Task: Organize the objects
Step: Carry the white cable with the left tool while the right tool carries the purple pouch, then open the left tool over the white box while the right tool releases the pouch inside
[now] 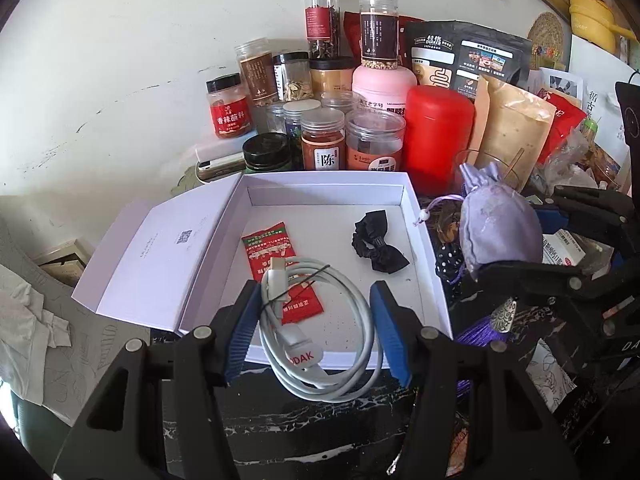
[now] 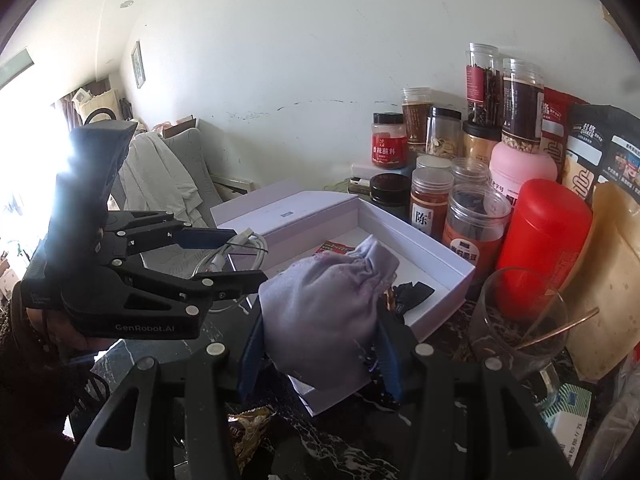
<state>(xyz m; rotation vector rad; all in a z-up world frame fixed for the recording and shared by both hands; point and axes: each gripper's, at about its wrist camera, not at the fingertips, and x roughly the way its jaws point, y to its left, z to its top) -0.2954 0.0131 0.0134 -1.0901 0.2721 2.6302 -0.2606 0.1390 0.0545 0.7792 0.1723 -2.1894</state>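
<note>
An open white box (image 1: 424,248) lies on the dark marble table, its lid folded out to the left. Inside lie a red sachet (image 1: 268,248) and a black bow (image 1: 378,244). My left gripper (image 1: 316,328) is shut on a coiled white cable (image 1: 320,356), held over the box's near edge. It also shows in the right wrist view (image 2: 236,256) with the cable (image 2: 224,258). My right gripper (image 2: 320,344) is shut on a lilac drawstring pouch (image 2: 324,308), held just above the box's near right corner (image 2: 452,280). The pouch shows in the left wrist view (image 1: 498,232).
Several jars (image 1: 324,144), a red canister (image 1: 438,132) and snack bags (image 1: 468,56) crowd the wall behind the box. A glass with a stick (image 2: 516,312) stands right of the box. A purple tassel (image 1: 486,328) lies at the box's right. A chair with cloth (image 2: 168,184) stands left.
</note>
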